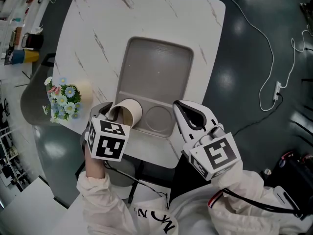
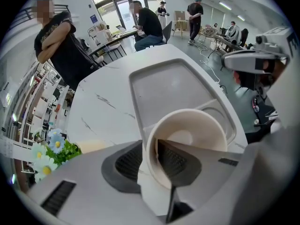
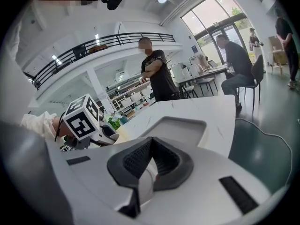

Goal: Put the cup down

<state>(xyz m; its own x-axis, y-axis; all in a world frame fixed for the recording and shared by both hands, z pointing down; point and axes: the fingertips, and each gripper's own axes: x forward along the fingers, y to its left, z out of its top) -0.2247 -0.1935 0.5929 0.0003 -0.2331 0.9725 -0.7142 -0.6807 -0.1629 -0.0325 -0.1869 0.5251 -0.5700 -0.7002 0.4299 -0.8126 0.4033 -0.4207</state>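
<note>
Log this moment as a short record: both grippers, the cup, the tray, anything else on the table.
left gripper: shut on the cup rim, one jaw inside, one outside
right gripper: shut, holding nothing, beside the round recess
cup: empty, tilted, over the tray's near-left corner; contact with tray unclear
tray: grey, on the white table
flowers: on the table, left of the tray

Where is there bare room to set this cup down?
The tray's large compartment is bare, as is the round recess between the cup and the right gripper. The table's left edge is crowded by the flowers.
</note>
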